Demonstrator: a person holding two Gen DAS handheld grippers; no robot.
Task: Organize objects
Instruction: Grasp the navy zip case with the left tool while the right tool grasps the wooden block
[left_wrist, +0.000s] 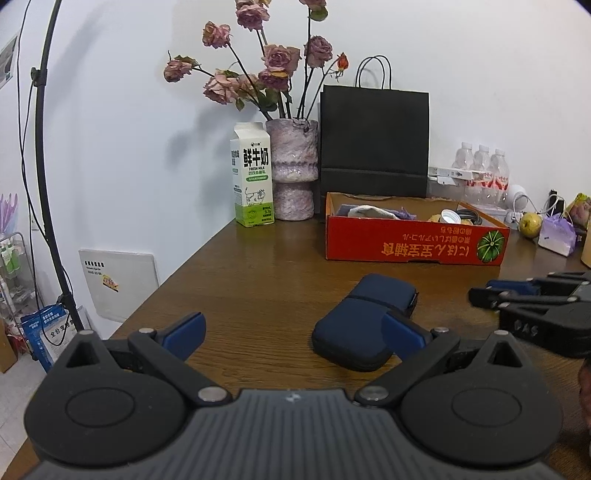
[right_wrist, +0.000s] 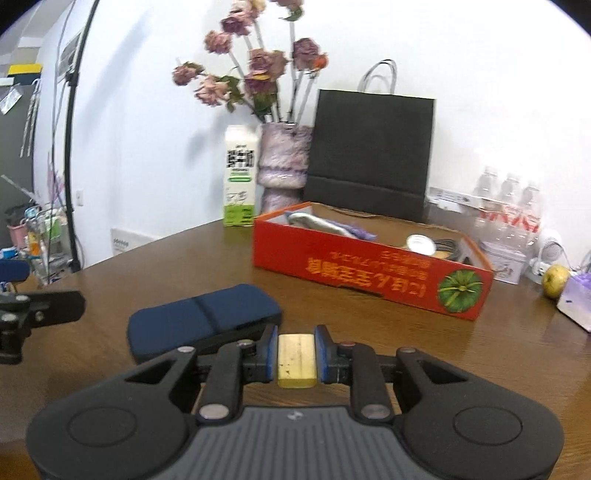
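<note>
A dark blue zip pouch (left_wrist: 364, 323) lies on the brown table; it also shows in the right wrist view (right_wrist: 201, 319). My left gripper (left_wrist: 295, 330) is open and empty, and its right finger sits just in front of the pouch. My right gripper (right_wrist: 296, 349) is shut on a small yellow block (right_wrist: 296, 360), held just right of the pouch and above the table. A red cardboard box (left_wrist: 413, 243) holding cloth, a cap and cables stands behind the pouch; it also shows in the right wrist view (right_wrist: 369, 271). The right gripper also shows at the right edge of the left wrist view (left_wrist: 476, 295).
A milk carton (left_wrist: 253, 177), a vase of dried roses (left_wrist: 293, 170) and a black paper bag (left_wrist: 375, 144) stand along the wall. Water bottles (left_wrist: 480, 173), a pear (left_wrist: 530, 224) and a purple packet (left_wrist: 557, 236) sit at the right. The table edge (left_wrist: 155, 291) falls off left.
</note>
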